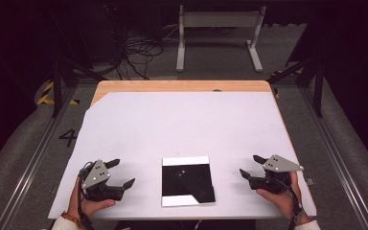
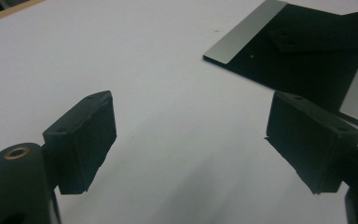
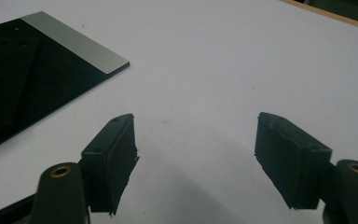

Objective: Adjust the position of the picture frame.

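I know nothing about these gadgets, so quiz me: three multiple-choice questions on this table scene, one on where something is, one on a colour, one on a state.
1. Where does the flat plate lie?
A. Between the two grippers, near the table's front edge
B. At the far wooden edge
C. On the floor

2. What colour is most of the plate's surface?
A. Red
B. Black
C. Yellow

3. How do the jaws of the left gripper and the right gripper stand?
A. Both clamped on the plate
B. One shut, one open
C. Both open, holding nothing

Answers:
1. A: the high view shows it on the white table cover, midway between the hands.
2. B: it is black with pale strips at two edges.
3. C: both gripper views show the pads apart with bare cover between them.
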`<state>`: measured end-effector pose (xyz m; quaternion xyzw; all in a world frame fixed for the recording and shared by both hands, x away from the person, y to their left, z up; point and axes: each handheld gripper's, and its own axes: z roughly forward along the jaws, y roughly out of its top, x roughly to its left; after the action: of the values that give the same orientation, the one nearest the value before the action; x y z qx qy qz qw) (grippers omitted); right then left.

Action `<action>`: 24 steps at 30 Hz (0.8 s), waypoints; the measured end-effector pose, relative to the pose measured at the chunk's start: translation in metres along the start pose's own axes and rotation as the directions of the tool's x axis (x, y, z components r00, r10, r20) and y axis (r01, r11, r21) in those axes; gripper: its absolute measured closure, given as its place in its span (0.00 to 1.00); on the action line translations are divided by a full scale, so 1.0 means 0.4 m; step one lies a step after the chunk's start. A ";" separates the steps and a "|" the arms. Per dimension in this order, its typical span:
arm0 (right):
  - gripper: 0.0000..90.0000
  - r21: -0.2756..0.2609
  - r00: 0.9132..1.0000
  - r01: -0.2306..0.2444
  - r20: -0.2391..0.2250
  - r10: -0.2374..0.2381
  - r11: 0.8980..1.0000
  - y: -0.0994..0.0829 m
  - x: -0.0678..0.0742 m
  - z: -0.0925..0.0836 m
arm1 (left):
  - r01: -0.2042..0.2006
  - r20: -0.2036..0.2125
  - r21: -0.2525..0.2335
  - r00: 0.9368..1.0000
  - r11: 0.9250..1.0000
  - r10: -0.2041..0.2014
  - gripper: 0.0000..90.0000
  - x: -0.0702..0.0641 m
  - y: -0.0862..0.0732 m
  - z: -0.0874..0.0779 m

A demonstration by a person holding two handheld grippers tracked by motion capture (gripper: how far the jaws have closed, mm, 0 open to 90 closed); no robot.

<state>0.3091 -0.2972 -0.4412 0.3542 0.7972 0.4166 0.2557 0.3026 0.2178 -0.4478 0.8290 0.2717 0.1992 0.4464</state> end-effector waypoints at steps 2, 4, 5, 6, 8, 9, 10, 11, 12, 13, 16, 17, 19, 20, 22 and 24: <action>0.38 -0.002 1.000 0.003 -0.013 -0.003 1.000 0.002 0.004 -0.003 | -0.008 0.022 0.018 1.000 1.000 0.007 0.22 -0.010 0.002 0.010; 0.45 -0.005 1.000 0.014 -0.016 -0.014 1.000 0.006 0.012 -0.007 | -0.002 0.040 0.029 0.999 1.000 0.001 0.26 -0.013 0.000 0.014; 0.45 -0.005 1.000 0.014 -0.016 -0.014 1.000 0.006 0.012 -0.007 | -0.002 0.040 0.029 0.999 1.000 0.001 0.28 -0.013 0.000 0.014; 0.54 -0.009 0.999 0.022 -0.035 -0.022 1.000 0.014 0.021 -0.012 | 0.011 0.047 0.032 0.999 0.999 -0.012 0.31 -0.015 -0.001 0.016; 0.58 -0.009 0.998 0.037 -0.049 -0.037 0.999 0.016 0.028 -0.011 | 0.002 0.082 0.037 0.997 0.999 -0.005 0.39 -0.023 0.001 0.018; 0.58 -0.009 0.998 0.037 -0.049 -0.037 0.999 0.016 0.028 -0.011 | -0.005 0.087 0.038 0.996 0.999 0.001 0.39 -0.027 0.003 0.020; 0.60 -0.004 0.998 0.037 -0.054 -0.037 0.999 0.016 0.030 -0.009 | -0.008 0.113 0.040 0.994 0.999 0.004 0.41 -0.033 0.004 0.023; 0.63 0.009 0.997 0.043 -0.060 -0.042 0.999 0.016 0.033 -0.004 | -0.015 0.132 0.040 0.991 0.999 0.010 0.49 -0.036 0.005 0.025; 0.65 0.015 0.997 0.045 -0.066 -0.044 0.999 0.016 0.034 -0.003 | -0.025 0.146 0.048 0.989 0.999 0.018 0.54 -0.040 0.005 0.028; 0.67 0.022 0.996 0.045 -0.074 -0.043 0.999 0.016 0.035 0.000 | -0.033 0.157 0.060 0.987 0.998 0.023 0.58 -0.044 0.005 0.031; 0.74 0.033 0.995 0.042 -0.096 -0.039 0.999 0.016 0.045 0.004 | -0.059 0.188 0.094 0.981 0.994 0.041 0.78 -0.061 0.008 0.042; 0.74 0.033 0.995 0.042 -0.096 -0.039 0.999 0.016 0.045 0.004 | -0.059 0.188 0.094 0.981 0.994 0.041 0.81 -0.061 0.008 0.042; 0.76 0.039 0.992 0.042 -0.122 -0.037 0.998 0.015 0.052 0.008 | -0.073 0.214 0.108 0.976 0.991 0.049 0.84 -0.073 0.010 0.047; 0.76 0.045 0.990 0.049 -0.133 -0.042 0.998 0.015 0.058 0.011 | -0.079 0.232 0.114 0.971 0.990 0.050 0.87 -0.082 0.010 0.050; 0.78 0.049 0.985 0.063 -0.167 -0.054 0.997 0.020 0.072 0.014 | -0.087 0.233 0.126 0.971 0.988 0.056 0.90 -0.091 0.012 0.056; 0.79 0.053 0.977 0.079 -0.205 -0.066 0.996 0.025 0.099 0.015 | -0.083 0.247 0.132 0.968 0.988 0.048 0.91 -0.096 0.014 0.064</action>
<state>0.2922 -0.2597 -0.4404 0.2882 0.8438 0.4166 0.1773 0.2891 0.1748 -0.4598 0.8852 0.2007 0.0910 0.4096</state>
